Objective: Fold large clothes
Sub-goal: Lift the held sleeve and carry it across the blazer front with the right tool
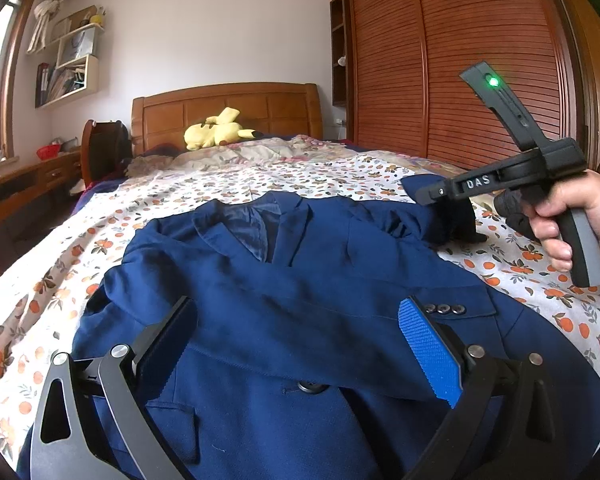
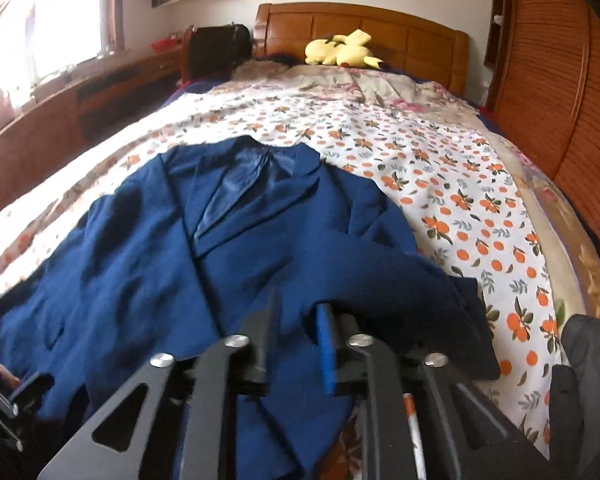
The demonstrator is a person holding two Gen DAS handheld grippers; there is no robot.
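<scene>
- Jacket [image 1: 284,280]: one, navy, flat on one orange-print bedspread [image 1: 320,176]; three cuff buttons [image 1: 444,309].
- Left gripper [image 1: 300,344]: fingers wide apart, nothing held.
- Right gripper [image 2: 296,340]: pinching jacket sleeve.
- One yellow plush [image 1: 216,130], far end.

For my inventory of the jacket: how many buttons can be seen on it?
4: three small cuff buttons in a row on the folded sleeve, one larger front button below. Others may be hidden.

jacket [image 1: 300,300]: matt blue woven cloth, shinier lining | bedsheet [image 1: 260,176]: printed cotton-like cloth | headboard [image 1: 228,114]: polished wood | wardrobe [image 1: 460,60]: slatted wood | left gripper [image 1: 300,344]: matt black, ribbed blue pads
</scene>
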